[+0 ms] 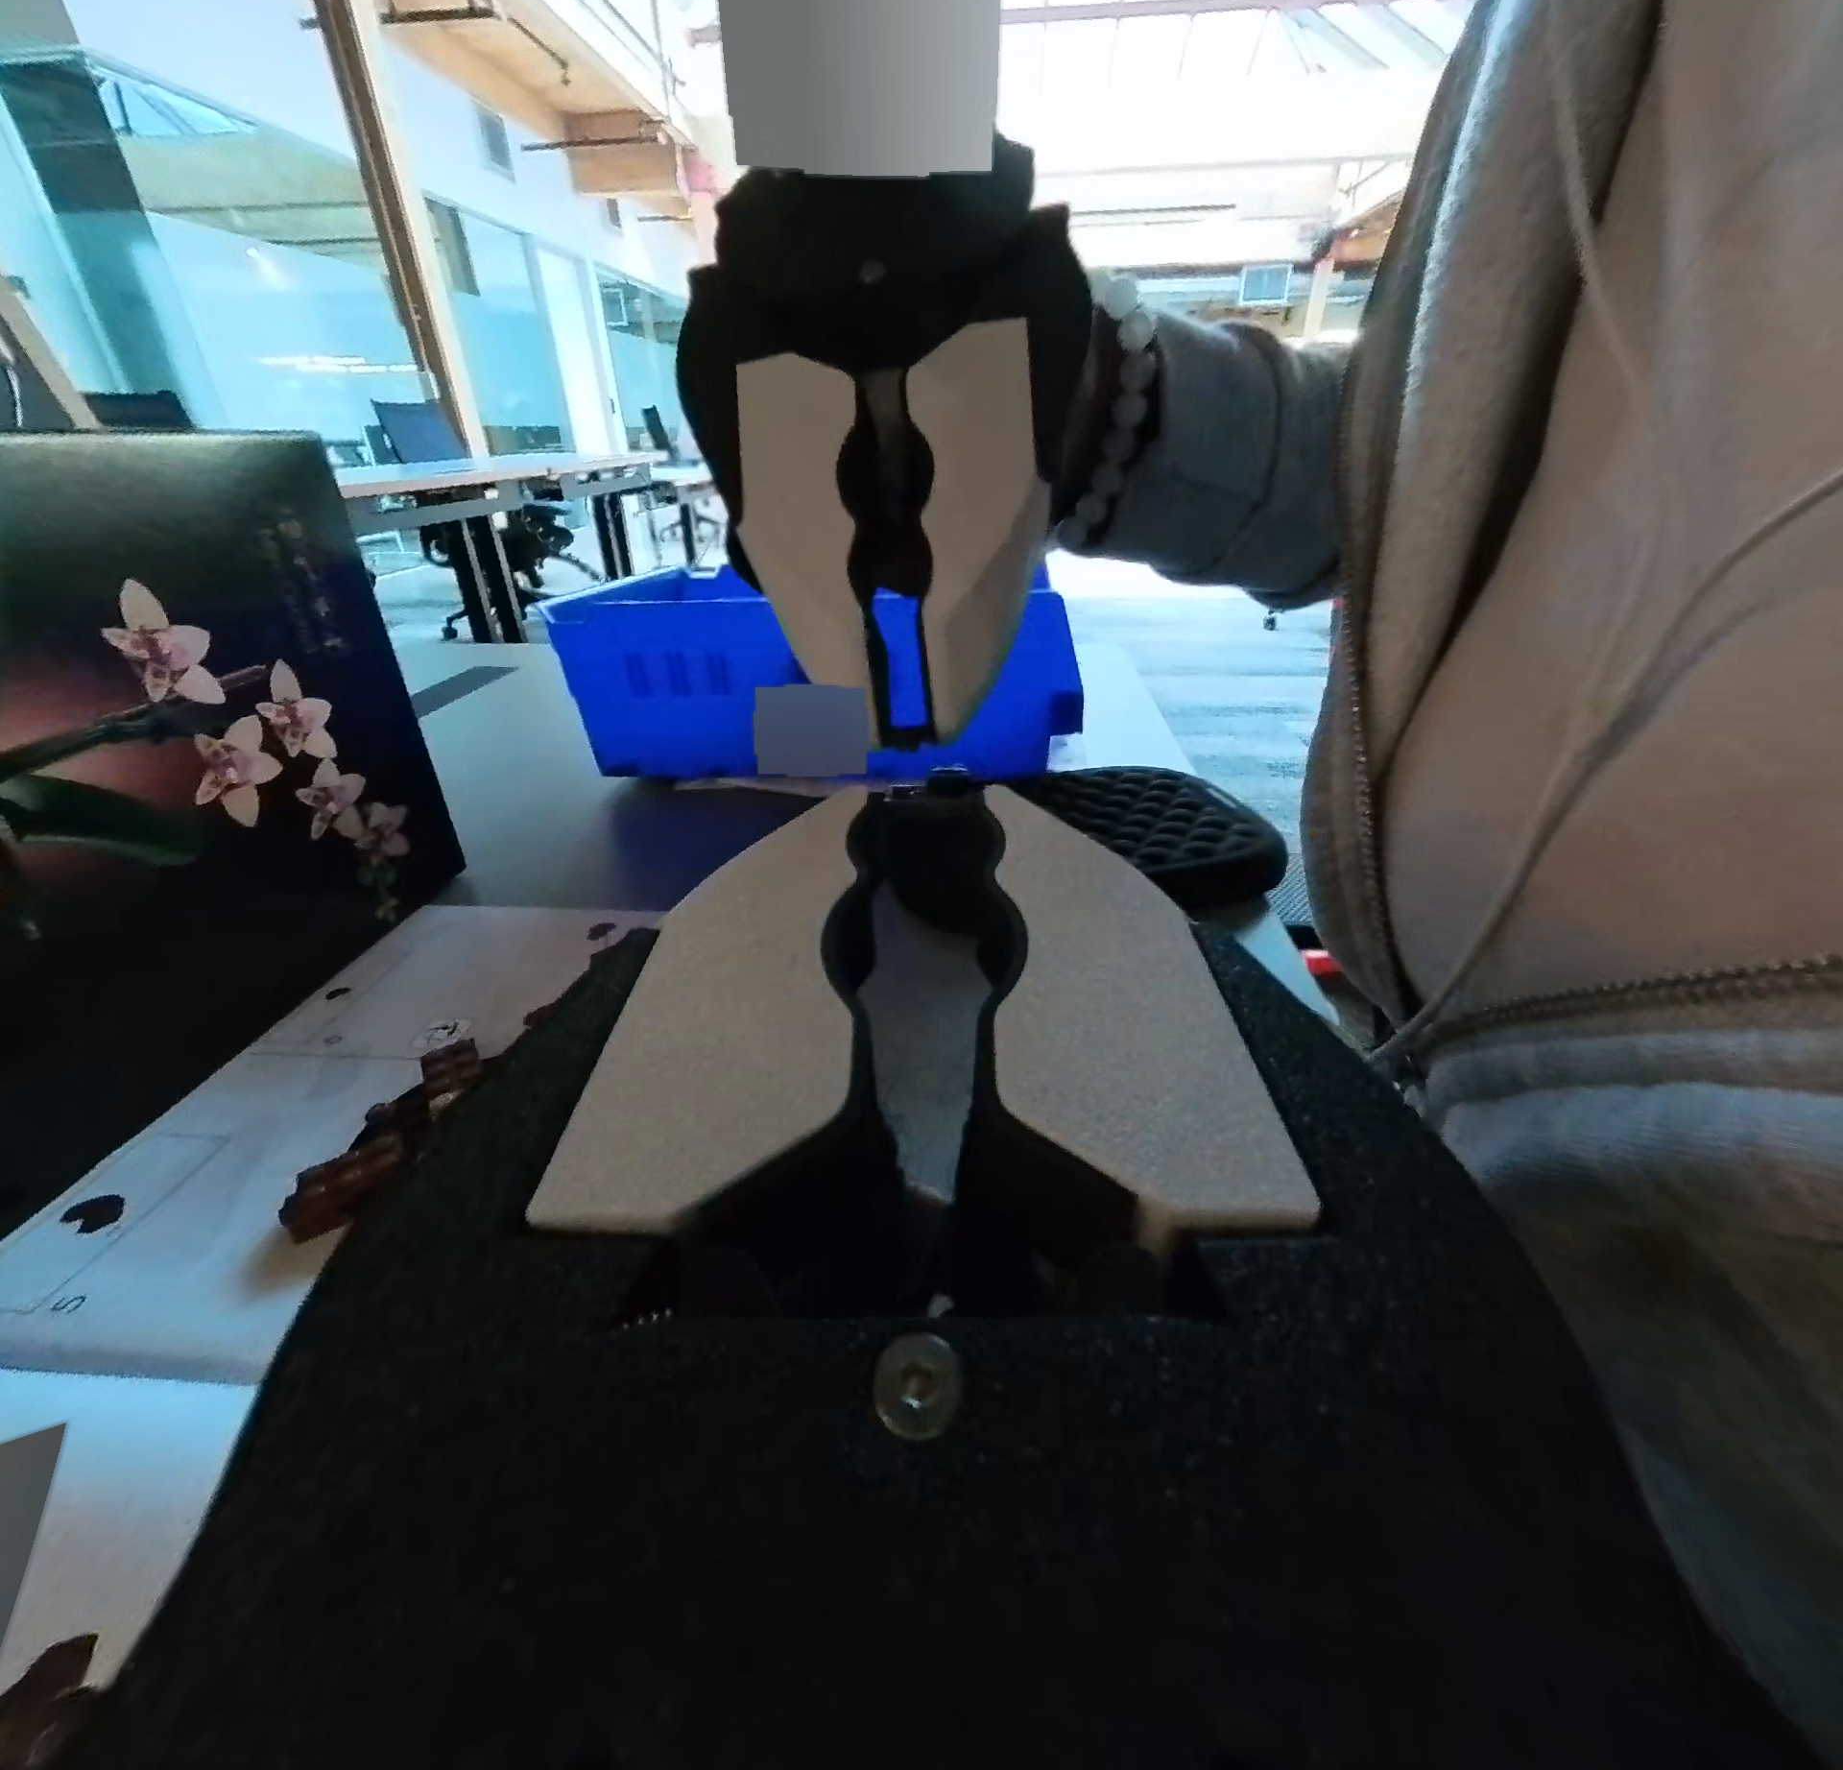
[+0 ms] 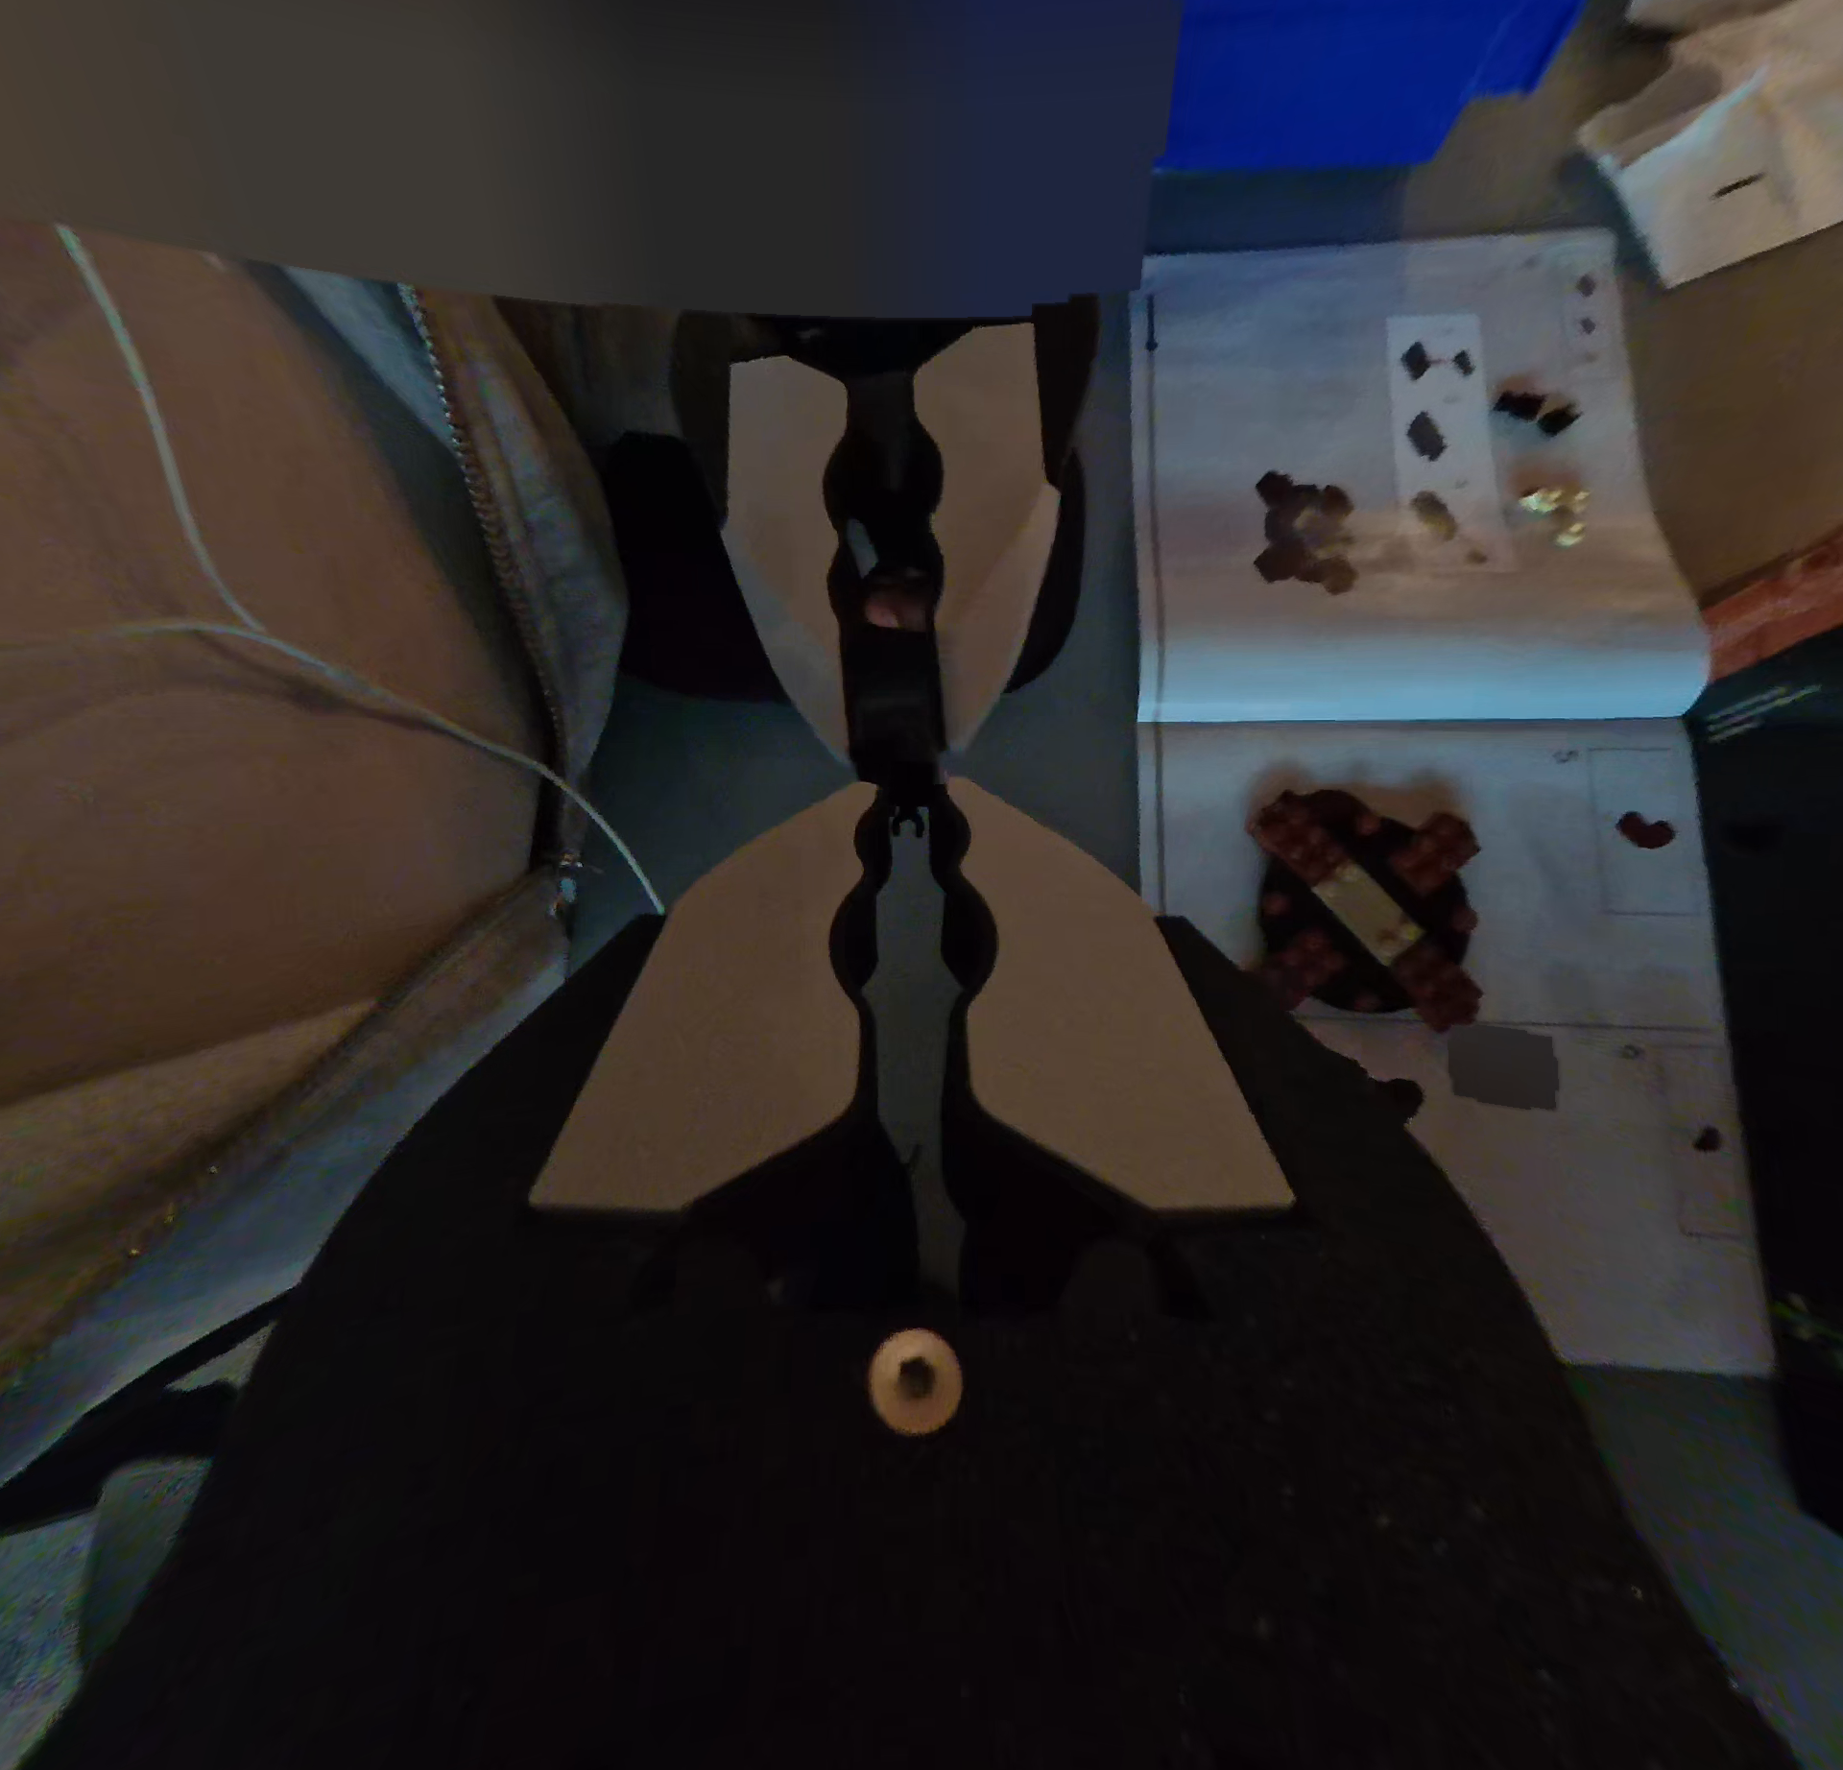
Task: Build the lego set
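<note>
My two grippers meet tip to tip in the air above the table. My left gripper [image 1: 927,800] is shut on a black brick piece [image 1: 932,859], which also shows in the right wrist view [image 2: 893,705] between the left gripper's pale fingers [image 2: 788,565]. My right gripper [image 2: 906,810] is shut on a small black clip piece [image 2: 906,825]. In the left wrist view the right gripper [image 1: 903,740] comes down from above, with its tip just over my left gripper's tip. The two held pieces are touching or nearly so; I cannot tell which.
A blue bin [image 1: 678,685] stands behind the grippers. A dark box with an orchid picture [image 1: 199,685] is at the left. An open instruction booklet [image 2: 1396,645] carries loose brown bricks [image 1: 349,1174] and a round brown and black assembly [image 2: 1366,909]. A person's grey jacket [image 1: 1596,725] fills the right.
</note>
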`<state>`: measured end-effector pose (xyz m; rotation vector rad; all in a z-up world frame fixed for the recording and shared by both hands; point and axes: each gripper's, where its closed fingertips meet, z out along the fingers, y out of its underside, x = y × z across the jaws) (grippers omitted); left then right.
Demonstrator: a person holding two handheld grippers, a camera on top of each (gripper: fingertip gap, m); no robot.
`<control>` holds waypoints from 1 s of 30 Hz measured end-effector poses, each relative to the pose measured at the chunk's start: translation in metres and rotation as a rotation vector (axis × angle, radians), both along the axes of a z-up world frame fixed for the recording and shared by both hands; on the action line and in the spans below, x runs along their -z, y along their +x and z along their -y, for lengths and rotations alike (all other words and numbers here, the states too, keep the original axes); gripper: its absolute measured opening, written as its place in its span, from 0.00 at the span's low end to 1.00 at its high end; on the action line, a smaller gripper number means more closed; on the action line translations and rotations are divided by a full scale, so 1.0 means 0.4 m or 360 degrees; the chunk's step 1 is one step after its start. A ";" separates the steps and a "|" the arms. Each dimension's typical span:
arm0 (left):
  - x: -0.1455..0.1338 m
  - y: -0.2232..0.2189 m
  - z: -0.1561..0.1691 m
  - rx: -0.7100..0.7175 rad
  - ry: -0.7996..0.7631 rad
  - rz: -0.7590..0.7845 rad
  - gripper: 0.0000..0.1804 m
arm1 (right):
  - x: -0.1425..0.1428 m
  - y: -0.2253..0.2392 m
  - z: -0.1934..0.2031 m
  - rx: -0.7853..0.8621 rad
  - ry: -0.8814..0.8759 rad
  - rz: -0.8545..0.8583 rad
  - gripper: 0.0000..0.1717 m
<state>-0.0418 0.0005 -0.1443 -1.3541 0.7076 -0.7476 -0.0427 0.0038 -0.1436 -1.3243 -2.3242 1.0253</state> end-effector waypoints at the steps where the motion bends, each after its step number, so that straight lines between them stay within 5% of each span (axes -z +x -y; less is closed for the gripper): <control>1: 0.002 0.001 -0.001 -0.0002 -0.0007 -0.0009 0.09 | 0.001 -0.003 0.003 -0.0002 0.0002 0.0008 0.03; 30: -0.035 -0.025 0.025 0.0014 0.0123 0.0170 0.09 | -0.028 -0.034 0.031 -0.0028 0.0119 0.0209 0.03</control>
